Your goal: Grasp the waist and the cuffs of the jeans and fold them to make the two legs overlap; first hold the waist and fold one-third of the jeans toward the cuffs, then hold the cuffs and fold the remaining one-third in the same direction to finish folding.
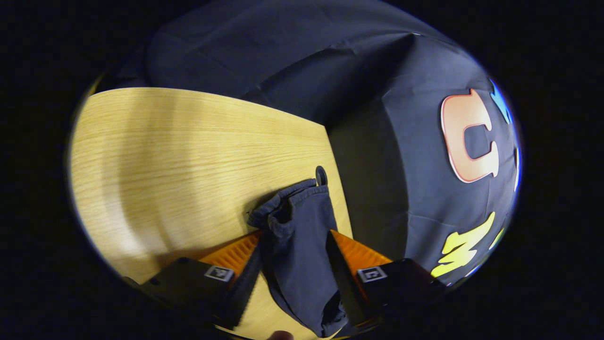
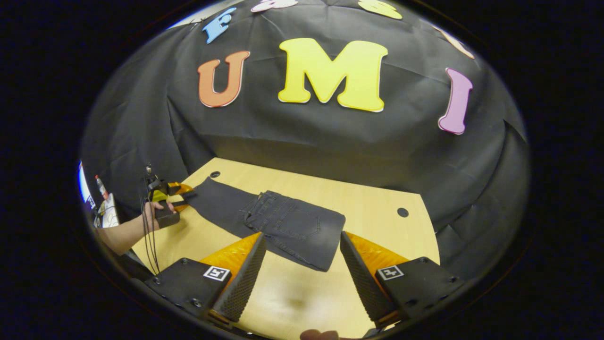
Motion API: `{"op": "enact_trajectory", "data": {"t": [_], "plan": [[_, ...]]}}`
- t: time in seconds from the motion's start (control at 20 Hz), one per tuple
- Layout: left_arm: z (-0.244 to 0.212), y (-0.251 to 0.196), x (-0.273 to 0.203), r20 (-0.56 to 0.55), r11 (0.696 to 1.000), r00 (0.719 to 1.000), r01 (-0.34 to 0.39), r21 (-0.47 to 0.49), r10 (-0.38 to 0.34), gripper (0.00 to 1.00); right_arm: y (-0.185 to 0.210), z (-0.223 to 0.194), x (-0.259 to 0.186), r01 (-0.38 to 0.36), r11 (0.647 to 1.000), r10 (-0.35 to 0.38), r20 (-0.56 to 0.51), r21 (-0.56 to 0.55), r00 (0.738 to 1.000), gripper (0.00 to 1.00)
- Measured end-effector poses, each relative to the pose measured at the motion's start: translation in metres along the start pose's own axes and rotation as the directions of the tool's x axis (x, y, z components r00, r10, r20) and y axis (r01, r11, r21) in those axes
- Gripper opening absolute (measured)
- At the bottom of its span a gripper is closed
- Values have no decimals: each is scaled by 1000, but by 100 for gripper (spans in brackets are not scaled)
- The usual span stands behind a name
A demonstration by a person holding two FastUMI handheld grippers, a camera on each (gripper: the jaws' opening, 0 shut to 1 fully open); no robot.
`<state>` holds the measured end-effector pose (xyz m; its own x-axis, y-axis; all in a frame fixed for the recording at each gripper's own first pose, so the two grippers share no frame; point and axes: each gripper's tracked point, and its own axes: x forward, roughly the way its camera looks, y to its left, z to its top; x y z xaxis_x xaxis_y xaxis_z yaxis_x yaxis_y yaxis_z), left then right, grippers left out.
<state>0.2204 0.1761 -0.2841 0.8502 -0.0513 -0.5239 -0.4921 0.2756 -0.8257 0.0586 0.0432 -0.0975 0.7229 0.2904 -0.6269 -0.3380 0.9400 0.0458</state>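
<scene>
Dark jeans (image 2: 278, 224) lay on a pale wood-grain bench (image 2: 377, 198) against black cloth walls.

The left gripper (image 1: 293, 252) had its jaws around a bunched cuff end near a round hole (image 1: 321, 175) at the bench edge; whether both pressed it, I cannot tell. The right gripper (image 2: 302, 271) hovered with jaws spread above the waist end. A hand (image 2: 153, 212) held the left gripper at the far cuffs.
</scene>
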Motion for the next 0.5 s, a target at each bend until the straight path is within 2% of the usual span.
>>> {"op": "enact_trajectory", "data": {"t": [0.1,0.15,0.25,0.35,0.4,0.5], "plan": [[6,3,7,15,999,1000,-11,-30,11,55,-10,-5,-5,18,1000,-18,-7,14,1000,95],[7,8,7,23,999,999,-28,-33,29,34,-13,-6,-7,25,999,-25,-8,24,1000,95],[6,12,8,25,998,998,-53,-30,54,17,-21,-9,-12,49,997,-49,-6,52,999,95],[6,2,2,36,999,999,-32,-15,32,10,-26,-8,-22,75,996,-75,13,57,997,97],[7,-7,-2,43,1000,999,-16,3,15,9,-28,-8,-27,80,995,-82,25,58,996,97],[8,-29,-11,51,996,998,21,84,-25,7,-30,-6,-37,89,994,-92,48,66,995,95]]}}
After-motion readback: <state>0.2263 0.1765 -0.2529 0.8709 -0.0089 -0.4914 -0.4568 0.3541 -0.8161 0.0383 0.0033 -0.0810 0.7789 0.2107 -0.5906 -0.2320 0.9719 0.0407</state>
